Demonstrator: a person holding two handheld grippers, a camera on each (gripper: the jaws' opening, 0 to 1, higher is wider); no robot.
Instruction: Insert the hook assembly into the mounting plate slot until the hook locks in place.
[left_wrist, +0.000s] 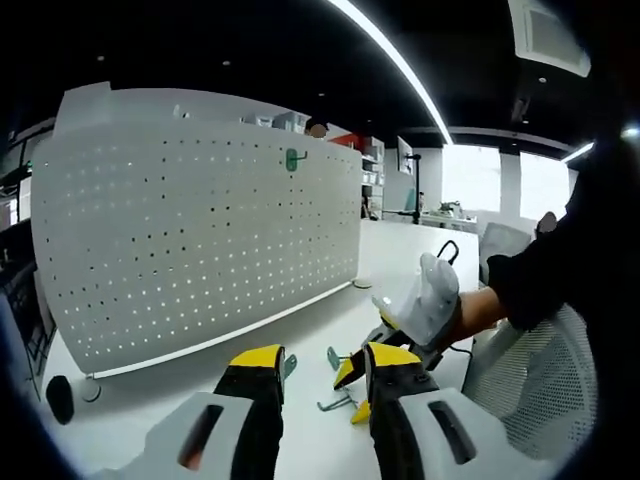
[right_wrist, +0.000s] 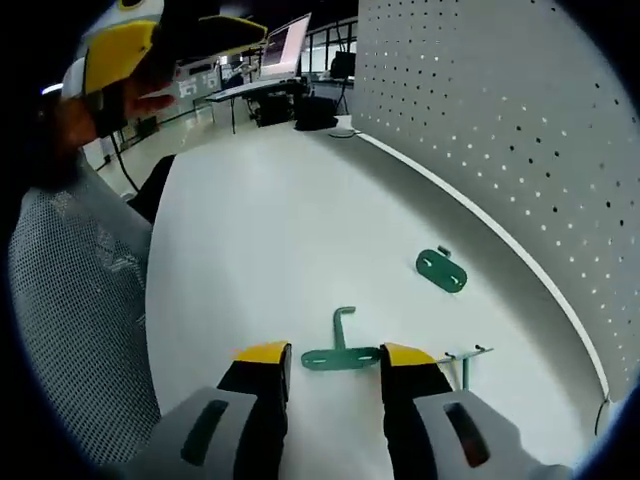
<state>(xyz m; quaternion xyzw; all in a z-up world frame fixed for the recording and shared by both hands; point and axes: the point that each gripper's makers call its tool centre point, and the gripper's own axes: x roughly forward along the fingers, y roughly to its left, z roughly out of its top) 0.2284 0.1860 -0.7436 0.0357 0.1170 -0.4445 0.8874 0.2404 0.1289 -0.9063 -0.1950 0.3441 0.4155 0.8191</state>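
Note:
A white pegboard (left_wrist: 200, 250) stands upright on the white table, with one green hook (left_wrist: 292, 158) mounted near its top edge. My left gripper (left_wrist: 322, 358) is open above the table, with nothing between its fingers. My right gripper (left_wrist: 352, 392) reaches in from the right, low over loose green parts (left_wrist: 336, 403). In the right gripper view my right gripper (right_wrist: 335, 354) is open, and a green L-shaped hook (right_wrist: 340, 352) lies on the table between its fingertips. A green oval plate (right_wrist: 441, 270) lies nearer the pegboard (right_wrist: 520, 130), and another hook (right_wrist: 464, 358) lies to the right.
The white table (right_wrist: 260, 210) stretches away along the pegboard. A mesh chair back (right_wrist: 70, 300) stands at its near edge. My left gripper (right_wrist: 125, 40) is held high in a hand. A dark round object (left_wrist: 60, 397) sits by the pegboard's foot. Desks and monitors (right_wrist: 285, 45) stand behind.

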